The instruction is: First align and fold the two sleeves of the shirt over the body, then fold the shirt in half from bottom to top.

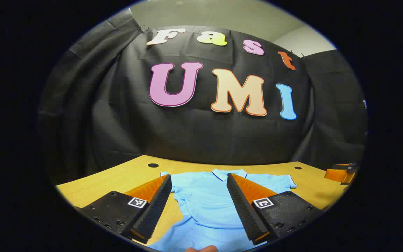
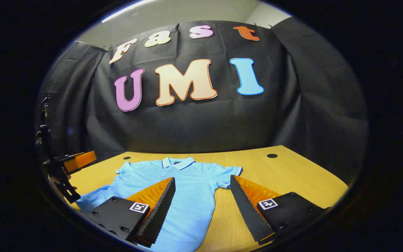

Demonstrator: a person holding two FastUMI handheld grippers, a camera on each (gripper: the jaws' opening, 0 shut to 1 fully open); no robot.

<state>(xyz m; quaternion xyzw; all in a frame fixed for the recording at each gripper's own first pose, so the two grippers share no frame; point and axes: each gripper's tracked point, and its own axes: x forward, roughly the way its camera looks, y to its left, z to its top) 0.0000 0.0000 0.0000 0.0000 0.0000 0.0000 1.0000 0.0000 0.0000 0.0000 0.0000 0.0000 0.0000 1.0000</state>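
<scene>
Left gripper view first, going left to right: the table (image 1: 117, 176) is a yellow wood top with a small dark hole (image 1: 153, 165) toward the back left. The left gripper (image 1: 199, 180) hangs above it with its fingers wide apart, holding nothing. Between and behind those fingers lies the shirt (image 1: 201, 199), a light blue polo spread flat, collar (image 1: 228, 173) pointing at the back wall. Its sleeves stick out to both sides, one peeking past the left finger, the other (image 1: 278, 181) lying flat past the right finger, so nothing is folded yet. A fingertip (image 1: 203, 249) pokes in at the very bottom edge. Off at the far right edge you can just catch the other gripper (image 1: 341, 173), too cropped to say much about it.

Right gripper view, same order: at the far left the left gripper (image 2: 79, 159) sits above the table edge. Next the shirt (image 2: 191, 196) with both short sleeves out flat, the left one (image 2: 128, 168) and the right one (image 2: 231, 173). The right gripper (image 2: 203, 183) is also spread open and empty, one finger over the shirt's body, the other over bare table (image 2: 292, 171) just beside the right sleeve. Another hole (image 2: 272, 155) sits back right.
</scene>
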